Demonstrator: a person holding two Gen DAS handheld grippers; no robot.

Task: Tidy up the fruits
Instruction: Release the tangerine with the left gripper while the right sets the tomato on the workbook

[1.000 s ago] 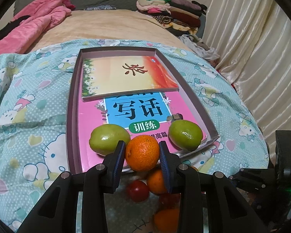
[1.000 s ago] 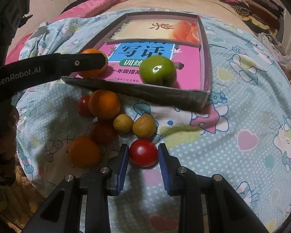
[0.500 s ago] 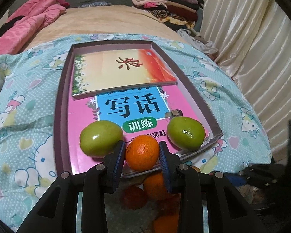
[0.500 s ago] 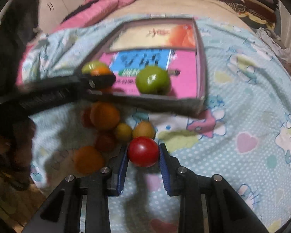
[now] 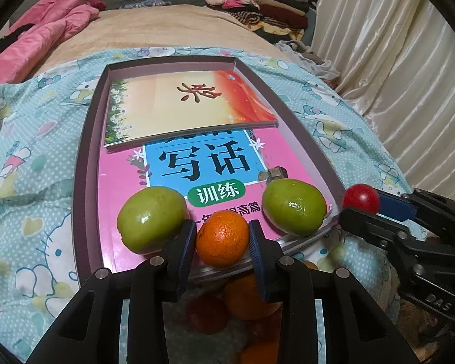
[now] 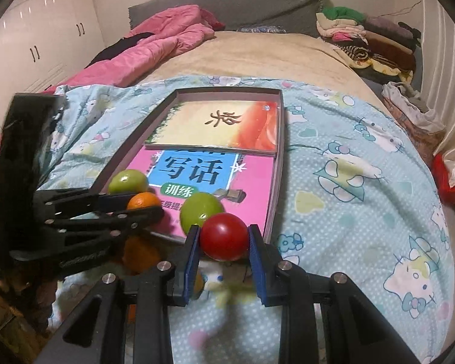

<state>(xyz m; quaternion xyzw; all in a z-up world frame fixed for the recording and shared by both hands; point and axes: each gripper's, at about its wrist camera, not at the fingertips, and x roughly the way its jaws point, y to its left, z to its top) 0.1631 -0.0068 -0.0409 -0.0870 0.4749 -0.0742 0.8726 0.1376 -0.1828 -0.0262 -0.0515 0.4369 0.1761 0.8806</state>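
My left gripper (image 5: 222,238) is shut on a small orange (image 5: 222,238), held over the near edge of a shallow box tray (image 5: 83,163) lined with books. Two green fruits (image 5: 151,219) (image 5: 294,206) rest in the tray either side of it. My right gripper (image 6: 224,238) is shut on a red tomato (image 6: 224,236), lifted above the bedsheet by the tray's near right corner; the left wrist view shows the tomato (image 5: 360,198) at the right. More oranges and red fruit (image 5: 248,297) lie on the sheet below the left gripper.
The tray sits on a blue cartoon-print sheet (image 6: 364,188) over a bed. A pink quilt (image 6: 154,48) lies at the far left, folded clothes (image 6: 364,36) at the far right, curtains (image 5: 409,60) along the right side.
My right gripper has lifted the red tomato off the sheet and carried it toward the tray's near right corner. The left gripper has kept the orange over the tray's near edge.
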